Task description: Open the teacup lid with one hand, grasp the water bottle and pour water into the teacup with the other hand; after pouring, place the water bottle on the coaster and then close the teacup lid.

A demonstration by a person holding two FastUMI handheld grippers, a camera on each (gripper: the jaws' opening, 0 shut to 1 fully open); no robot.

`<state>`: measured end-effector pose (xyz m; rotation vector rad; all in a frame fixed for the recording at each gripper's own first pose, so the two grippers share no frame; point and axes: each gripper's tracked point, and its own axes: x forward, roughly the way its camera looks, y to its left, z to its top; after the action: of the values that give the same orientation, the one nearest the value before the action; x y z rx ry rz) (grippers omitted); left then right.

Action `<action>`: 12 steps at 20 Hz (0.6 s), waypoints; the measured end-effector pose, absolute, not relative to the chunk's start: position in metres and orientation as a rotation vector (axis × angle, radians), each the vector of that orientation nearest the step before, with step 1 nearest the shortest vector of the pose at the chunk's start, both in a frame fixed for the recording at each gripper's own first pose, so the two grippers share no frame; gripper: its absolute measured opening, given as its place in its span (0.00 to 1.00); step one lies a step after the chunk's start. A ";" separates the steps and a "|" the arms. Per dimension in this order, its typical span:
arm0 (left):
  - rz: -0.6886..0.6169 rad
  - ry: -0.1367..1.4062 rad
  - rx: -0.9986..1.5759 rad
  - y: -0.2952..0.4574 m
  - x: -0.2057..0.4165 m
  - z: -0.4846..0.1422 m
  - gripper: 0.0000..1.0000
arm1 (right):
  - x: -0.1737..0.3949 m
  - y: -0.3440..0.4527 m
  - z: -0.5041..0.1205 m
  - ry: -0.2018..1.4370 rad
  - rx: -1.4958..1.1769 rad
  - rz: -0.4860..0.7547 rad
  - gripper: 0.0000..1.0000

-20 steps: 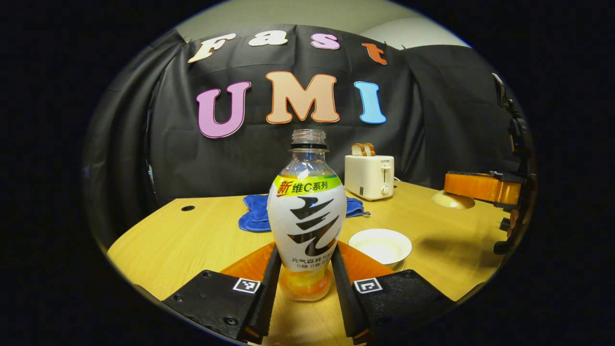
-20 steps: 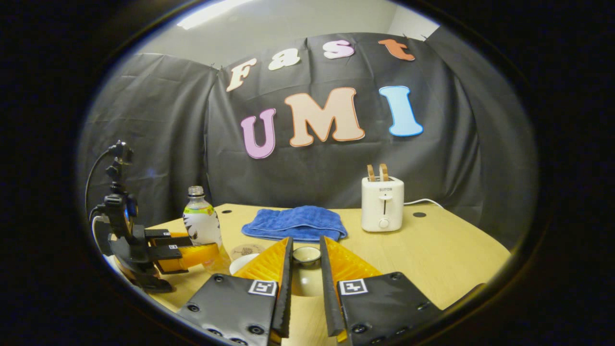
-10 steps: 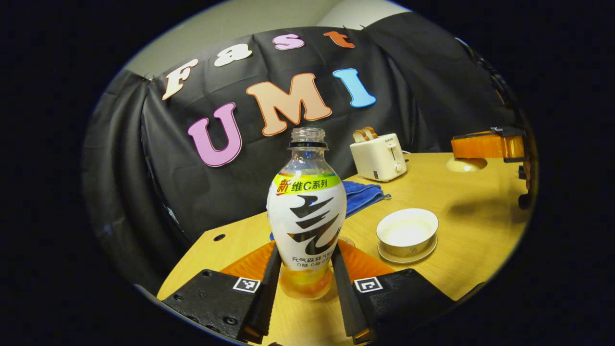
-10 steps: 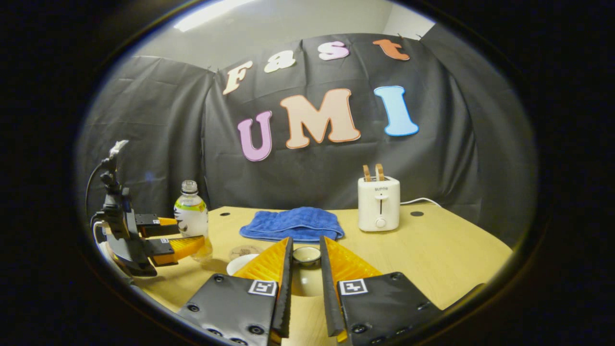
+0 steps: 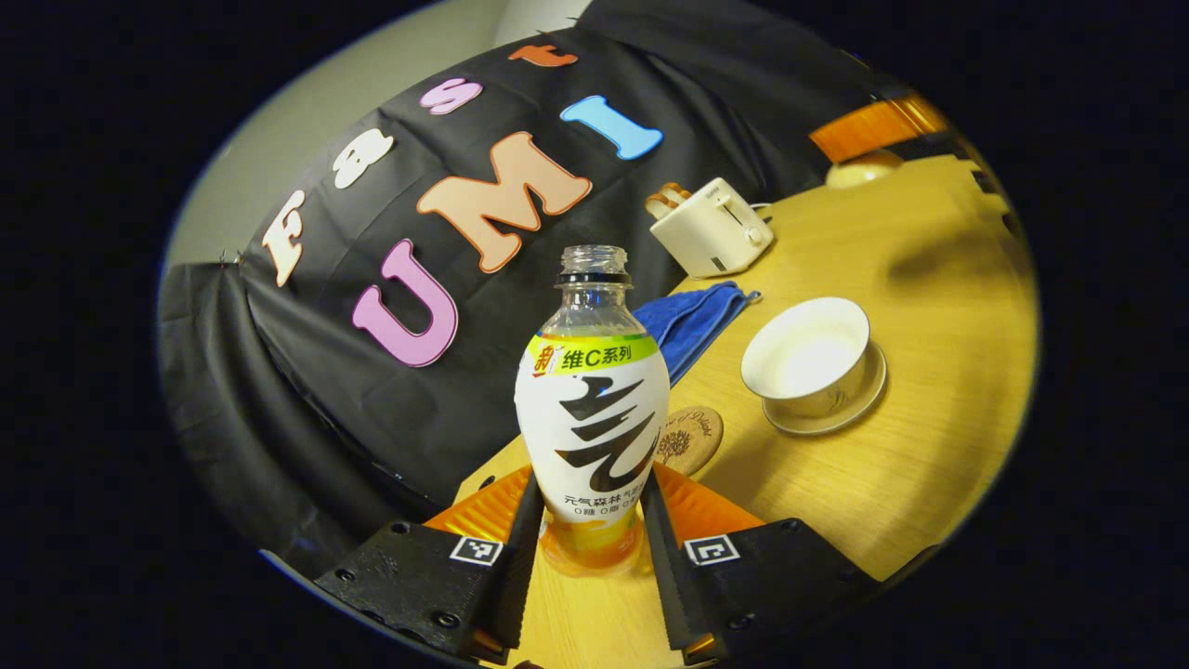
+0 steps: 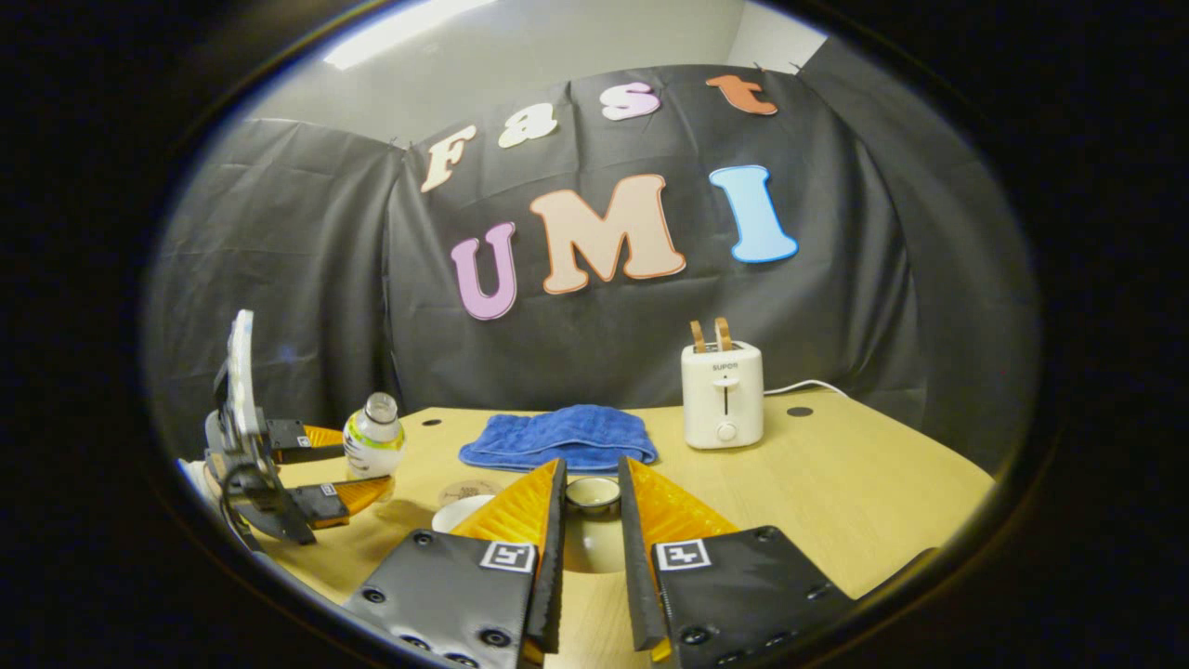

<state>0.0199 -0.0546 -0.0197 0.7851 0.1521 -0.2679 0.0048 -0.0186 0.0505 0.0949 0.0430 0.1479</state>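
Left gripper is clamped on the lower body of the uncapped water bottle, both fingers pressing its sides; the bottle is tipped over toward the teacup as seen in the right gripper view. Teacup sits open on its saucer on the desk, with the round coaster just beside it. Right gripper is closed on the knob of the teacup lid, held lifted near the cup. Blue towel and white toaster sit toward the back.
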 end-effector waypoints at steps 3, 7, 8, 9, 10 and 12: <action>-0.289 0.179 0.853 -0.056 0.016 -0.030 0.56 | 0.005 -0.021 0.061 0.027 0.073 0.152 0.32; -0.279 0.183 0.974 -0.053 0.017 -0.031 0.56 | 0.004 -0.019 0.062 0.021 0.064 0.170 0.32; -0.277 0.181 1.002 -0.052 0.018 -0.032 0.56 | 0.003 -0.018 0.060 0.026 0.066 0.172 0.33; -0.277 0.188 1.040 -0.051 0.019 -0.033 0.56 | 0.003 -0.019 0.060 0.028 0.069 0.170 0.33; -0.278 0.195 1.082 -0.051 0.021 -0.035 0.56 | 0.004 -0.020 0.059 0.031 0.071 0.171 0.32; -0.278 0.195 1.140 -0.049 0.022 -0.035 0.55 | 0.003 -0.020 0.060 0.029 0.077 0.174 0.32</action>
<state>0.0217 -0.0490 -0.0353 1.1400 0.1947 -0.2783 0.0027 -0.0200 0.0599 0.0771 0.0291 0.1740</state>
